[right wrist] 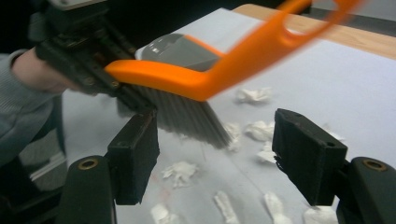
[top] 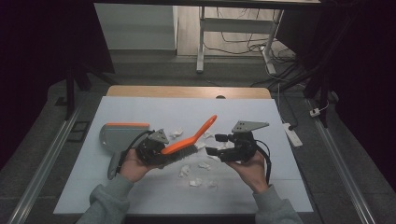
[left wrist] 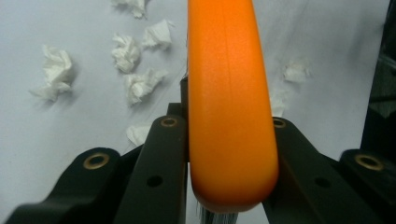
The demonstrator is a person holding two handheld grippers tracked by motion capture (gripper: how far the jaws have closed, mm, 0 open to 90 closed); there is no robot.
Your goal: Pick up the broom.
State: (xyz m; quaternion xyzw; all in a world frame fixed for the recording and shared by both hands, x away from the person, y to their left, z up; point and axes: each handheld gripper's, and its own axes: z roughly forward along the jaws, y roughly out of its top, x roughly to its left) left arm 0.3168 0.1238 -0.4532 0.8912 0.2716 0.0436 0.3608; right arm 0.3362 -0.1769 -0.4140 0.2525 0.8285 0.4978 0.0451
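The orange brush [top: 189, 138] is clamped at its head end by the left gripper [top: 152, 148], raised above the white table [top: 140, 196] with its handle slanting up and away over the crumpled paper scraps [top: 195, 182]. The right gripper [top: 223, 144] is held level just beside the bristles, its jaws standing apart with nothing between them. The grey dustpan [top: 119, 136] lies by the left hand [top: 133, 167].

Left gripper [top: 152, 150] clamped on the orange brush [top: 189, 138], handle slanting up to the right, while the right gripper [top: 223, 144] hangs just beside it, jaws apart and holding nothing, over crumpled paper scraps [top: 196, 181] on the white tabletop [top: 140, 196], grey dustpan [top: 119, 135] lying at the left.
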